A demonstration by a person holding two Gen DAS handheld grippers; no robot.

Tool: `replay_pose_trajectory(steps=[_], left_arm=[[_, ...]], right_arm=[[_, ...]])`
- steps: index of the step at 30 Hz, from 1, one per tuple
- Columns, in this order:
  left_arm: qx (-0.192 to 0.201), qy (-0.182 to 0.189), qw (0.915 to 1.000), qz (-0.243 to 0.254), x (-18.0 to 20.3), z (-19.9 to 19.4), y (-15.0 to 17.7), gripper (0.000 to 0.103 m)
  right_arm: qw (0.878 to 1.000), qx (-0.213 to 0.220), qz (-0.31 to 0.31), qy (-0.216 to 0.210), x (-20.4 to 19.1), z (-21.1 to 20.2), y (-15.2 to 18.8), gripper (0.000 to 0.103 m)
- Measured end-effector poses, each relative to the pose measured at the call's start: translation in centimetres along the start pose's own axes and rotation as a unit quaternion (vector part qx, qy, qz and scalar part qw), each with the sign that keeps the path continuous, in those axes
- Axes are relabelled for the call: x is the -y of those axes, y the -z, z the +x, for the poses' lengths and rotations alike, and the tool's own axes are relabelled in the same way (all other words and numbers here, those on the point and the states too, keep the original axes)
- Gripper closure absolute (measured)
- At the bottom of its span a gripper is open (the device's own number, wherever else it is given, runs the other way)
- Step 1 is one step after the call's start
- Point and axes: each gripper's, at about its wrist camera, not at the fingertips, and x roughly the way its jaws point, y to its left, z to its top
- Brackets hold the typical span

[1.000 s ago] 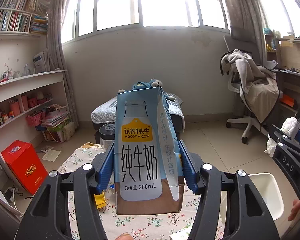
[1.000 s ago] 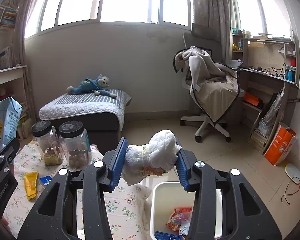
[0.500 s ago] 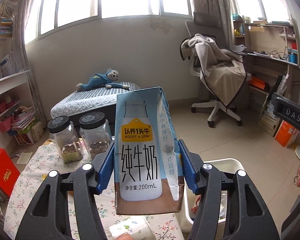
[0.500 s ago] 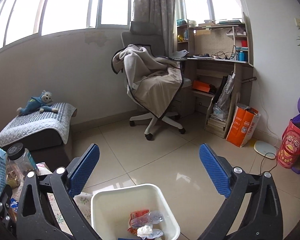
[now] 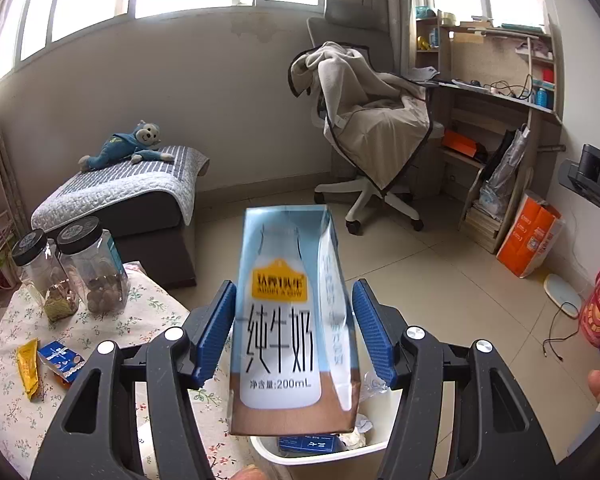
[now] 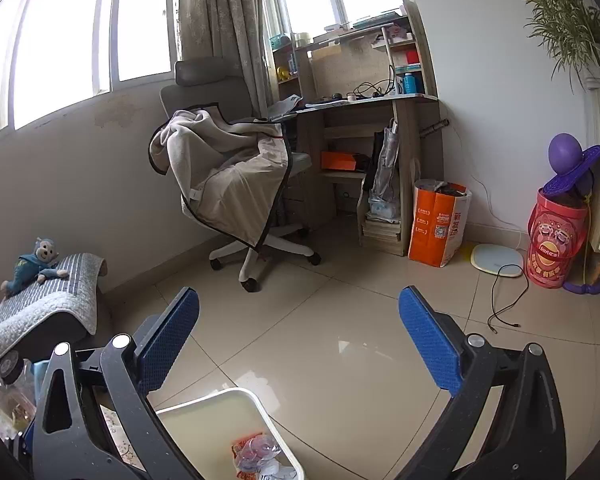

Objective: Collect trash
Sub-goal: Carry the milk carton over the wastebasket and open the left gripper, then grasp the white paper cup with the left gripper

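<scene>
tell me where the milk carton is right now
In the left wrist view, the milk carton stands upright between the left gripper fingers, above the white trash bin.

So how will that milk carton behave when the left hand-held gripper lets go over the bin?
The milk carton looks stiff, its sides uncrushed between the pads. Probably empty and light. It's upright above the white bin, so it may tip on landing.

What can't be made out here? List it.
- Left wrist view: the carton print is blurred, and whether the left gripper grips it is unclear.
- Left wrist view: the bin is mostly hidden behind the carton and cut by the bottom edge.
- Right wrist view: the trash in the bin is cut by the bottom edge and too small to identify.
</scene>
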Motion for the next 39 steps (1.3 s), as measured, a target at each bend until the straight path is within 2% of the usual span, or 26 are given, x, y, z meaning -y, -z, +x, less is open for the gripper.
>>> replay_pose_trajectory(steps=[1,2,3,8,11,13,15,18,20,23,27,31,34,35,37,38,39], left_arm=[[-0.003,0.003,1.0000,0.005,0.4,0.2,-0.1,0.038],[-0.007,0.007,0.9999,0.010,0.8,0.5,-0.3,0.027],[-0.009,0.011,0.9998,0.013,1.0,0.5,-0.3,0.023],[-0.023,0.006,0.9992,0.031,0.0,0.4,0.4,0.016],[-0.060,0.012,0.9962,0.062,-1.4,0.7,1.3,0.015],[-0.096,0.003,0.9910,0.093,-2.9,1.1,2.2,0.015],[-0.143,-0.001,0.9827,0.118,-4.8,1.7,3.4,0.015],[-0.228,-0.006,0.9622,0.149,-7.9,3.4,5.9,0.015],[-0.268,-0.006,0.9516,0.150,-10.1,4.3,7.8,0.015],[-0.339,0.010,0.9297,0.144,-12.3,5.8,10.3,0.015],[-0.381,0.054,0.9114,0.146,-13.1,6.5,12.4,0.015],[-0.392,0.064,0.8988,0.185,-12.4,6.9,14.2,0.015],[-0.387,0.053,0.8957,0.213,-12.2,7.0,15.3,0.016],[-0.383,0.053,0.8969,0.215,-12.4,7.0,15.3,0.021],[-0.374,0.060,0.9017,0.208,-12.8,6.6,15.2,0.023],[-0.370,0.064,0.9045,0.202,-13.0,6.3,14.9,0.035],[-0.366,0.067,0.9079,0.194,-13.4,6.0,14.7,0.036]], right_arm=[[1.000,0.000,0.001,0.000,0.2,-0.1,0.0,0.007],[1.000,-0.001,0.000,0.001,0.3,0.0,0.0,0.007],[1.000,-0.001,0.000,0.000,0.3,-0.1,0.0,0.007],[1.000,-0.001,-0.018,0.004,0.0,-0.2,0.3,0.007],[0.999,-0.011,-0.036,-0.002,-1.0,-0.3,0.7,0.007],[0.998,-0.023,-0.055,-0.011,-2.0,-0.2,1.2,0.007],[0.996,-0.035,-0.079,-0.021,-3.3,-0.2,1.5,0.007],[0.992,-0.047,-0.113,-0.035,-5.4,-0.3,2.3,0.007],[0.988,-0.055,-0.134,-0.046,-6.8,-0.4,2.8,0.007],[0.983,-0.070,-0.158,-0.064,-8.6,-0.6,3.6,0.007],[0.977,-0.086,-0.178,-0.079,-10.7,-0.6,4.5,0.007],[0.973,-0.106,-0.187,-0.086,-11.9,-0.2,5.1,0.007],[0.970,-0.117,-0.192,-0.090,-12.7,-0.1,5.6,0.007],[0.970,-0.118,-0.194,-0.091,-13.1,0.0,5.7,0.007],[0.968,-0.121,-0.200,-0.094,-13.8,-0.1,6.0,0.007],[0.967,-0.122,-0.202,-0.096,-14.2,-0.1,6.2,0.007],[0.966,-0.124,-0.205,-0.098,-14.7,-0.2,6.4,0.007]])
